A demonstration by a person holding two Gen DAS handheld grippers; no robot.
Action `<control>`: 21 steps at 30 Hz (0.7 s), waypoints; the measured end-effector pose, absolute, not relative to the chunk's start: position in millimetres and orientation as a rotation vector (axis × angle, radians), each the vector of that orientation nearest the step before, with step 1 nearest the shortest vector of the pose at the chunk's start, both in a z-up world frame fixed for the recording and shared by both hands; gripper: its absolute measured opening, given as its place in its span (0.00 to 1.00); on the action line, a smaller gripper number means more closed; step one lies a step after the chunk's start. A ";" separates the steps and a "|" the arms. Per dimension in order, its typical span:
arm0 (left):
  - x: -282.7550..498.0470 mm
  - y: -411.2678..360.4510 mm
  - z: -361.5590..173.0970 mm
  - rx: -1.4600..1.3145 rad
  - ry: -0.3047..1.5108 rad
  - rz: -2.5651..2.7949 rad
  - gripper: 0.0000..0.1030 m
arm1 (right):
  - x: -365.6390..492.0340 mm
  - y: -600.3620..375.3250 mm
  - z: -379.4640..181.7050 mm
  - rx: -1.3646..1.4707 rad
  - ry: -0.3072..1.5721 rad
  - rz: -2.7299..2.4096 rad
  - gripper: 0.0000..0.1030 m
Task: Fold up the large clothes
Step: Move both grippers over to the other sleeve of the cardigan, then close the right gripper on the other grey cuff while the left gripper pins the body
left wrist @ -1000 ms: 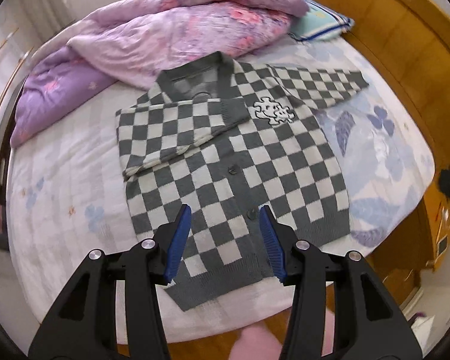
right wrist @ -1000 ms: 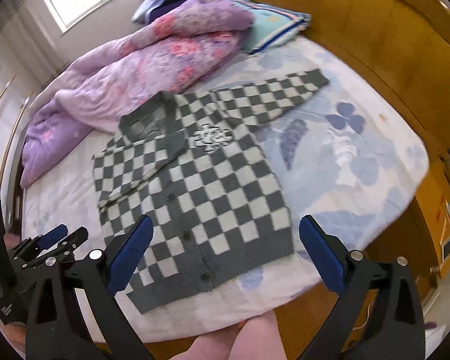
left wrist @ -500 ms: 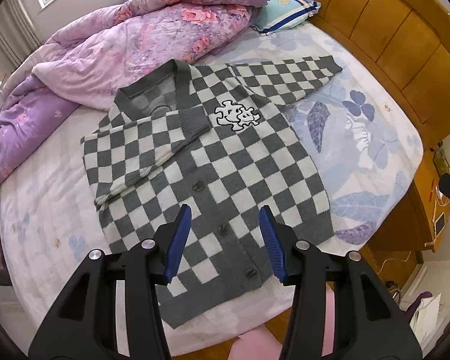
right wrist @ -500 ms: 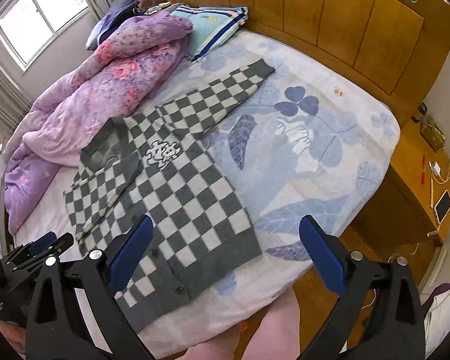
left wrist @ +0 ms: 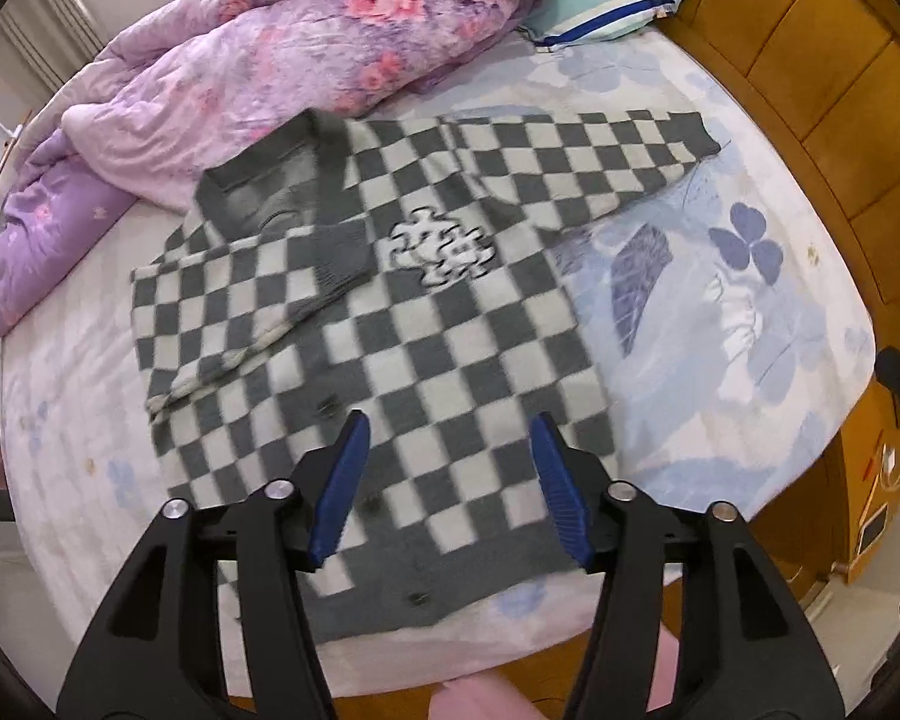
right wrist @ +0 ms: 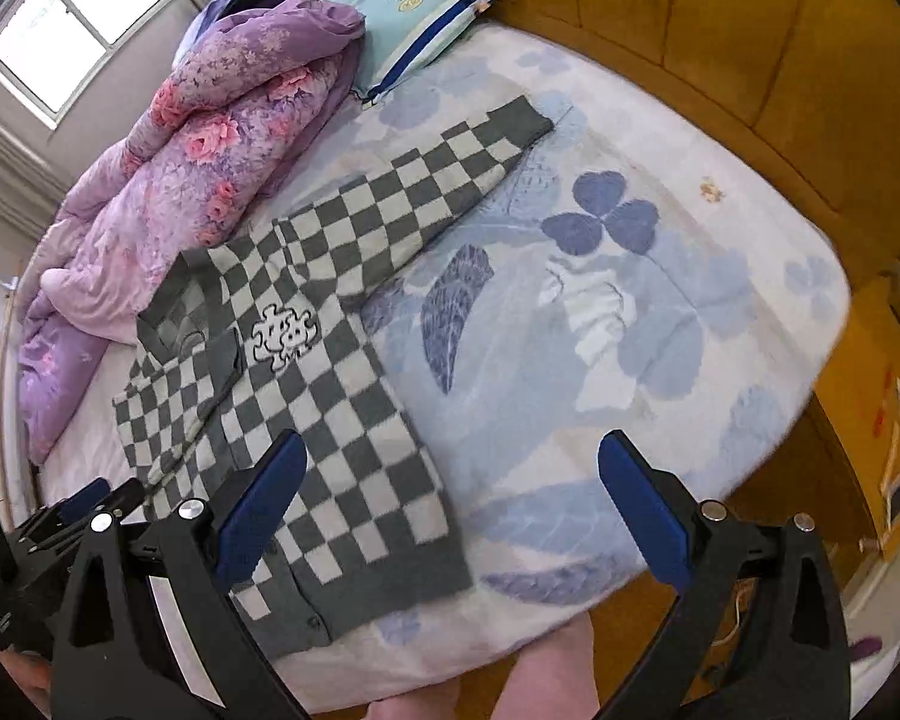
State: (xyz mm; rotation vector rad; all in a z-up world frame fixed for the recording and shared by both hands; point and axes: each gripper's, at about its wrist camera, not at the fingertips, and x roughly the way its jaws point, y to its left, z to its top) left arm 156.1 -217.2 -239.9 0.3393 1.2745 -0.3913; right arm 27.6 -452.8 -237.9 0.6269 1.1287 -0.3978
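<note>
A grey and white checked cardigan point(left wrist: 402, 324) lies flat on the bed, buttons up, with a white puzzle-shaped patch point(left wrist: 441, 247) on the chest. Its left sleeve is folded across the front; its right sleeve point(left wrist: 594, 162) stretches out toward the headboard. It also shows in the right wrist view point(right wrist: 342, 396), sleeve point(right wrist: 426, 198) extended. My left gripper point(left wrist: 447, 480) is open and empty above the cardigan's hem. My right gripper point(right wrist: 450, 510) is wide open and empty above the hem's right corner and the sheet.
A purple floral quilt point(left wrist: 282, 60) is heaped at the far side of the bed. A light blue striped pillow point(left wrist: 600, 6) lies by the wooden headboard point(left wrist: 810, 60). A wooden nightstand point(right wrist: 882, 438) stands at the right. The blue-flowered sheet point(right wrist: 600, 312) lies right of the cardigan.
Both grippers have swung to the right and moved closer to the bed. The extended right sleeve and the headboard now sit more centrally. The cardigan has not moved.
</note>
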 end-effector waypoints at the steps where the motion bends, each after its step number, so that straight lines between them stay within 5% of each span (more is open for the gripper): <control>1: 162.0 -232.8 -242.5 0.347 1.271 -0.370 0.58 | 32.3 -462.0 -241.3 0.627 1.136 -0.388 0.91; 18: 275.3 -339.1 -306.4 0.325 1.233 -0.270 0.57 | 173.8 -648.9 -360.7 0.686 1.104 -0.409 0.91; 21: 296.9 -333.2 -325.2 0.336 1.238 -0.248 0.45 | 205.2 -671.7 -391.2 0.756 1.119 -0.412 0.91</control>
